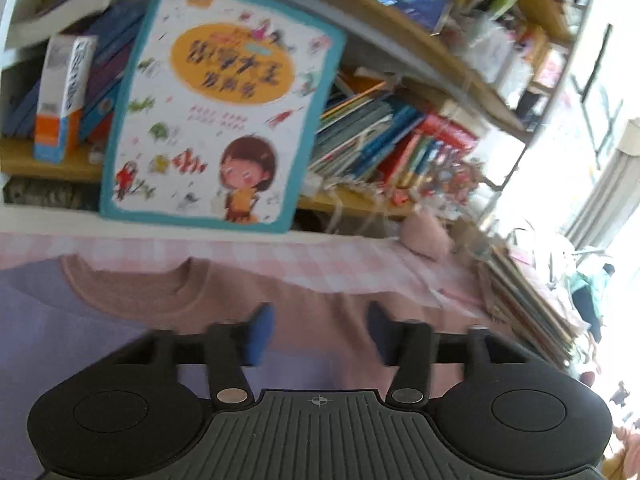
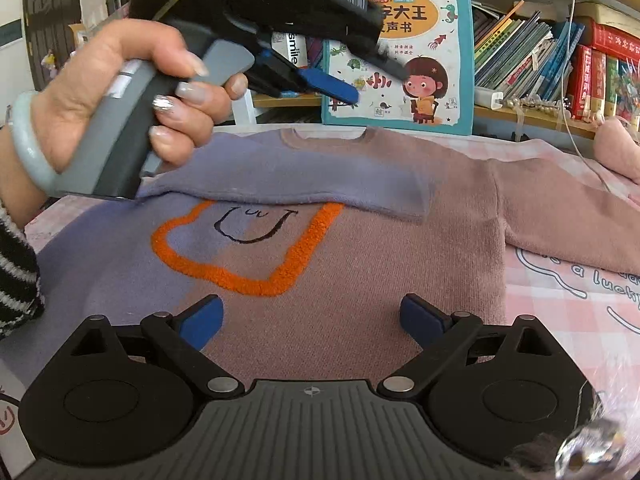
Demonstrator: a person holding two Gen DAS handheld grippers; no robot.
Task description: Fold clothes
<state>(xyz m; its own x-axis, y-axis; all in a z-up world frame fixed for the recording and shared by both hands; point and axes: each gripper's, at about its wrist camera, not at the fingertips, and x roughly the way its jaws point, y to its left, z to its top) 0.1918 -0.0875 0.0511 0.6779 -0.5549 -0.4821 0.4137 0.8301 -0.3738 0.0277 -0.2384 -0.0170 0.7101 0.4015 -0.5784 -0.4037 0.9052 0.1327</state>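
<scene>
The sweater (image 2: 360, 240) is spread flat on the pink checked bedcover (image 2: 560, 280), its purple sleeve (image 2: 300, 184) already laid across the chest above the orange outline. The left tongs (image 2: 340, 88) are held well above it, parted and empty; the right tongs (image 2: 310, 320) hover low over the hem, wide apart, nothing gripped. The pink sleeve (image 2: 560, 208) is not yet folded. If only the top layer were pinched, the folded sleeve could be dragged askew.
</scene>
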